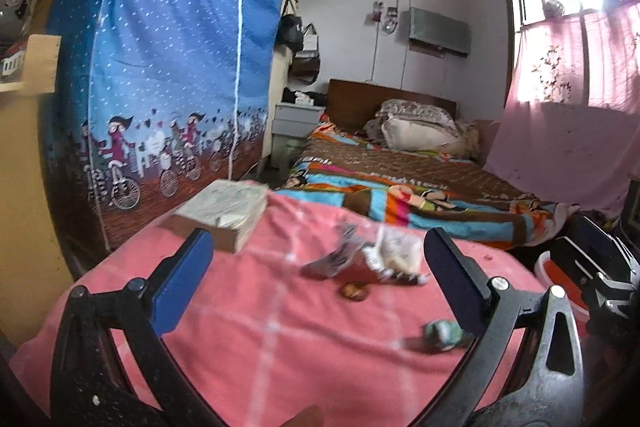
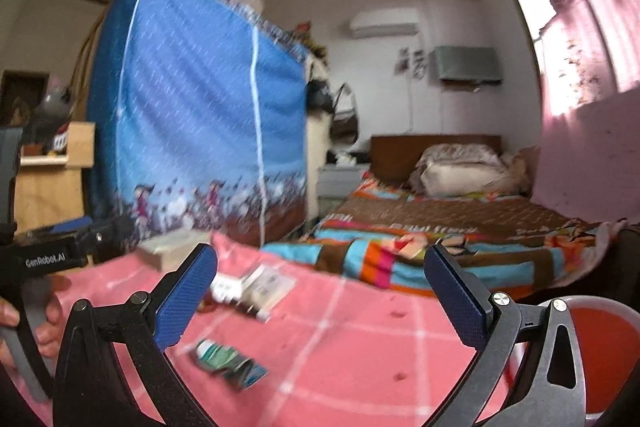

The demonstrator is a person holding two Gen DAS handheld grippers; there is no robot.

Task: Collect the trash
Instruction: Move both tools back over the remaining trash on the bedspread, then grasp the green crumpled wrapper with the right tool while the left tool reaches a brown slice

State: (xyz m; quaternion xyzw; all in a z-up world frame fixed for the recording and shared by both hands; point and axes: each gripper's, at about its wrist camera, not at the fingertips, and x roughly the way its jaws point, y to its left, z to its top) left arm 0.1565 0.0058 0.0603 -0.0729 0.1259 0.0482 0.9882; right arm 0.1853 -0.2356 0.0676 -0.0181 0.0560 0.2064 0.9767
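Here, both your grippers, left gripper (image 1: 318,281) and right gripper (image 2: 320,297), are spread empty over wrappers (image 1: 394,257) on the pink cloth (image 1: 256,327); flat foil (near the book (image 1: 224,213)) could slip or snag fabric.

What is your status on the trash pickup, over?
Both tools open, left tool and right tool empty. Wrappers lie loose on the pink cloth. Book nearby, not blocking.

Pink checked cloth (image 1: 260,327): near part bare, open to approach between the wide-spread fingers of the left gripper (image 1: 316,279). Obstacles: thick book (image 1: 224,207) at far left; wrappers (image 1: 376,259) mid-surface; green wrapper (image 2: 228,359) nearer the right gripper (image 2: 320,291). Red bin (image 2: 592,347) flanks the right edge.
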